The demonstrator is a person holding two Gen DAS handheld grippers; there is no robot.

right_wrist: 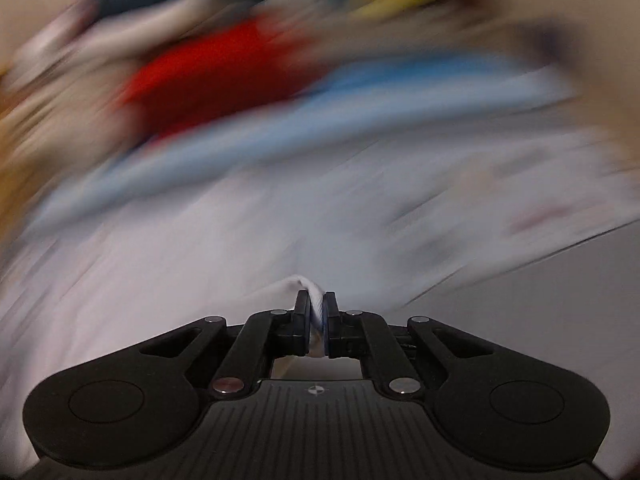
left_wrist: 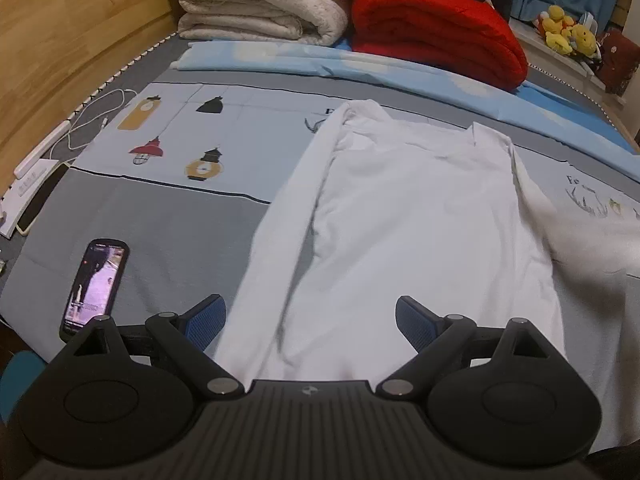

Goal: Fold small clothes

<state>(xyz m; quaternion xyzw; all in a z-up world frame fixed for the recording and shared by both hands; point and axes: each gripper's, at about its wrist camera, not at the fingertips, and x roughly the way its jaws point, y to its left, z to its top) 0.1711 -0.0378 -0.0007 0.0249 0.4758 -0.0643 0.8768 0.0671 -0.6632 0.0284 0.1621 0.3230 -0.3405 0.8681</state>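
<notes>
Left wrist view: black left gripper (left_wrist: 310,322) with blue ribbed pads spread wide, empty, above white long-sleeved cotton shirt (left_wrist: 416,224) lying flat on grey printed bedsheet (left_wrist: 168,216); lit black smartphone (left_wrist: 96,284) off to the left.

Right wrist view, heavily blurred: black right gripper (right_wrist: 318,312) pinched onto a fold of the white shirt (right_wrist: 316,304).

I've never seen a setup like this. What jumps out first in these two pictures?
A white shirt lies spread across the middle of the bed, with a bright red folded blanket at the far end. A lit phone lies to the shirt's left. The right gripper has its jaws pinched on white cloth; everything beyond is blurred.
</notes>
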